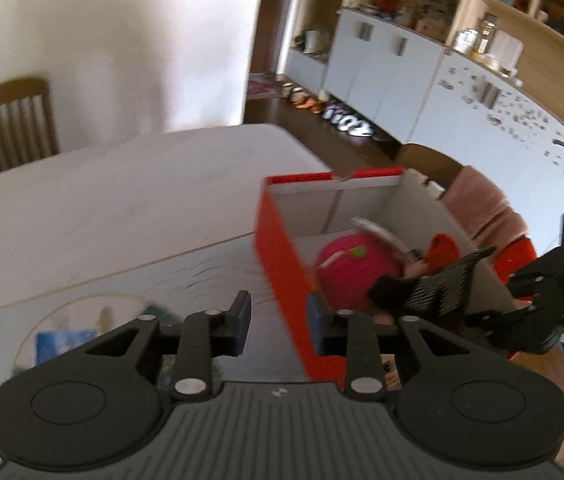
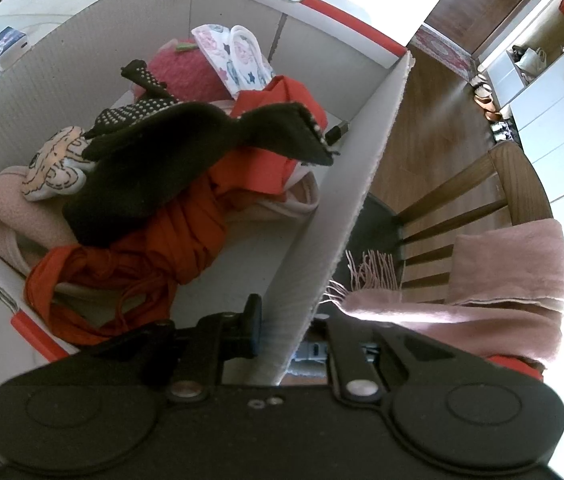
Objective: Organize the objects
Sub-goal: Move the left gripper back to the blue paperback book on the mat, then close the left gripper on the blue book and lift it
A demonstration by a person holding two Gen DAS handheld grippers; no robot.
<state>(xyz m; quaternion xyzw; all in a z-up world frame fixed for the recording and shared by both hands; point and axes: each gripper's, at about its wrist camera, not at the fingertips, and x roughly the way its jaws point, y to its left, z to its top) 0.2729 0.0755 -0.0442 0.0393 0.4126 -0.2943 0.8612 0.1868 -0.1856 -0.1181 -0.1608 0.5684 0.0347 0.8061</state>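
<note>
A red and white cardboard box (image 1: 277,248) stands on the table, filled with clothes. My left gripper (image 1: 279,320) straddles the box's red left wall, one finger outside and one inside, with a gap showing on the outer side. My right gripper (image 2: 286,320) straddles the box's white right wall (image 2: 346,208); its right finger is hidden under a pink scarf. Inside the box lie a black studded glove (image 2: 185,148), orange cloth (image 2: 185,232), a pink hat (image 2: 185,72) and patterned socks (image 2: 237,60). The right gripper's body (image 1: 554,280) shows in the left wrist view.
A pink scarf (image 2: 502,280) hangs over a wooden chair (image 2: 462,200) right of the box. A blue packet (image 1: 61,344) lies on a round mat on the table. Another chair (image 1: 9,128) stands at the table's far side. White cabinets (image 1: 402,80) line the wall.
</note>
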